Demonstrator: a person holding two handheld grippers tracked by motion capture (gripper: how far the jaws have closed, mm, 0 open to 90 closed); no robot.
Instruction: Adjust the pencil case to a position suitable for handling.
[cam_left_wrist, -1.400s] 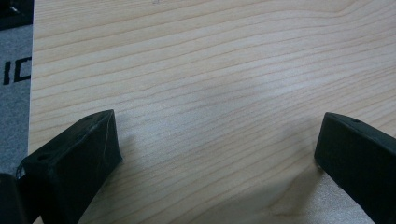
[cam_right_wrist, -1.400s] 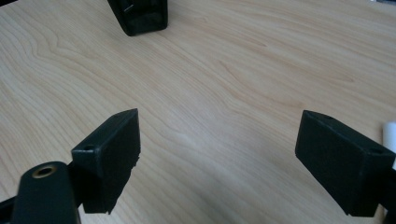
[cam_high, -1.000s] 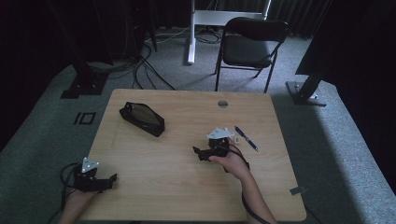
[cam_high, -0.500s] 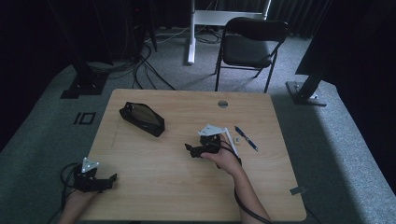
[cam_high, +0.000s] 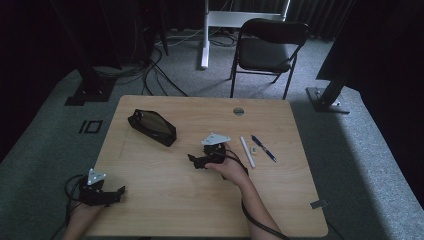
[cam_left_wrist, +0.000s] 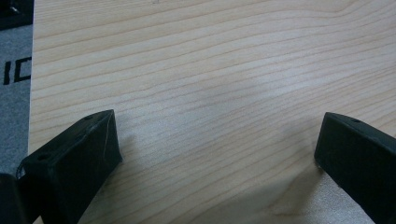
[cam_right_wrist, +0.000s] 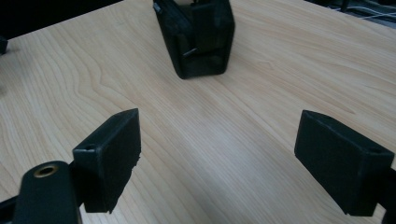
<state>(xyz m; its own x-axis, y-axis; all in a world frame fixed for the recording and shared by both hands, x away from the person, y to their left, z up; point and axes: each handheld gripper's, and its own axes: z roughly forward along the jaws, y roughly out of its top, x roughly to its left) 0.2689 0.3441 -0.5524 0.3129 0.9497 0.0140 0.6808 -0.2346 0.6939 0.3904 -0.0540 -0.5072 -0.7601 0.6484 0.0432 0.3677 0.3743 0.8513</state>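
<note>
A black zipped pouch (cam_high: 152, 127) lies at the table's back left; in the right gripper view its end (cam_right_wrist: 196, 37) stands straight ahead of the jaws, a short way off. My right gripper (cam_high: 196, 161) sits near the table's middle, pointing left toward the pouch, and is open (cam_right_wrist: 219, 140) with bare wood between its fingers. My left gripper (cam_high: 118, 191) rests at the front left corner, also open (cam_left_wrist: 219, 135) over bare wood.
A white marker (cam_high: 247, 151), a small pale item (cam_high: 254, 149) and a blue pen (cam_high: 263, 148) lie right of my right hand. The wooden table (cam_high: 165, 210) has a grommet hole (cam_high: 238, 111) at the back. A black chair (cam_high: 270, 50) stands behind it.
My right gripper has moved left and slightly farther back, away from the pens and toward the pouch. The left gripper has stayed put.
</note>
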